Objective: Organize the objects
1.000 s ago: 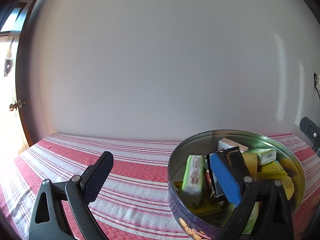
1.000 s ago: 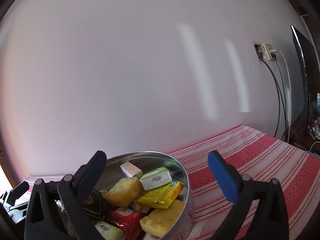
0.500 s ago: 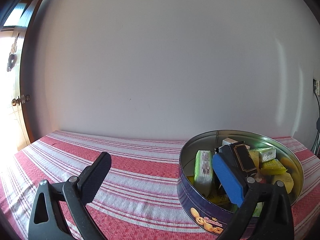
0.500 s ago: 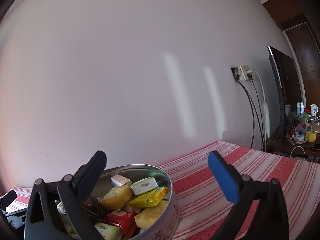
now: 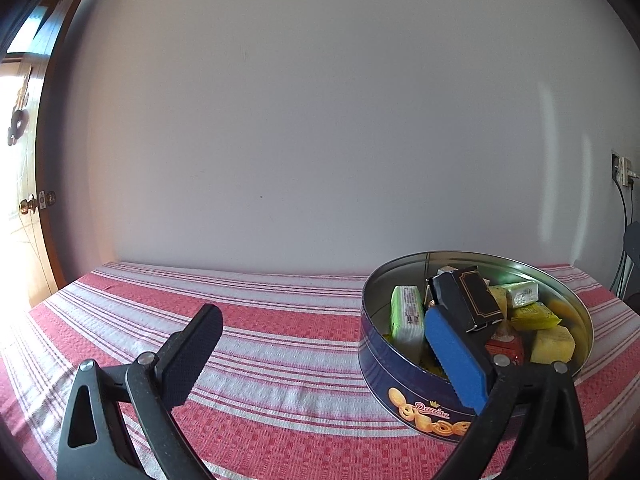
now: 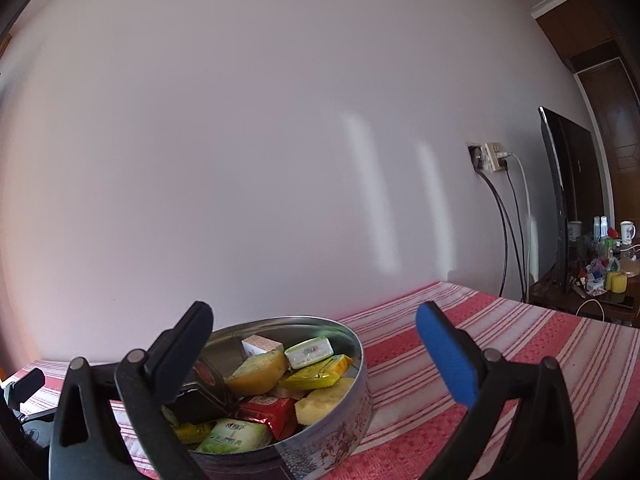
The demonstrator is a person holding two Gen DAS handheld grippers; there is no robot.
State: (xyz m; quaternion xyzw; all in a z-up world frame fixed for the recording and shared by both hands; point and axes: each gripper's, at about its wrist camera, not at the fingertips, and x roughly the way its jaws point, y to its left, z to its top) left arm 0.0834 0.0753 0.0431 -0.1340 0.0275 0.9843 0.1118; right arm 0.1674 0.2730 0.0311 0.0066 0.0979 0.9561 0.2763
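Tin (image 5: 404, 390): round, dark blue outside, bare metal inside, lid off. Stands on the striped cloth (image 5: 280, 320), toward the wall (image 5: 320, 120).
Tin contents: a black box (image 5: 466, 302) lying tilted across the top; a green packet (image 5: 407, 314) standing on edge at the left inside wall; yellow sponge pieces (image 5: 554, 344); a yellow packet (image 5: 534, 316); a red packet (image 6: 266, 408); a white-and-green packet (image 6: 310, 352). All lie loose and overlapping.
Left gripper (image 5: 324, 352): fingers spread wide, nothing between them. Black finger (image 5: 192, 356) sits over bare cloth, well apart from the tin. Blue finger (image 5: 456, 354) crosses the tin's near-left wall in this view; whether it touches the tin or contents cannot be told.
Right gripper (image 6: 320, 352): fingers spread wide, nothing held. Black finger (image 6: 178, 354) overlaps the tin's left part; contact cannot be told. Blue finger (image 6: 446, 354) is over bare cloth to the right, apart from the tin.
Tin relative to fingers: in the left view, mostly to the right of the gap, behind the blue finger; in the right view its right half fills the left part of the gap, lower than the fingertips.
Surroundings: door (image 5: 24, 200) at far left; wall socket (image 6: 490, 156) with cables and a dark screen (image 6: 568, 200) at far right.
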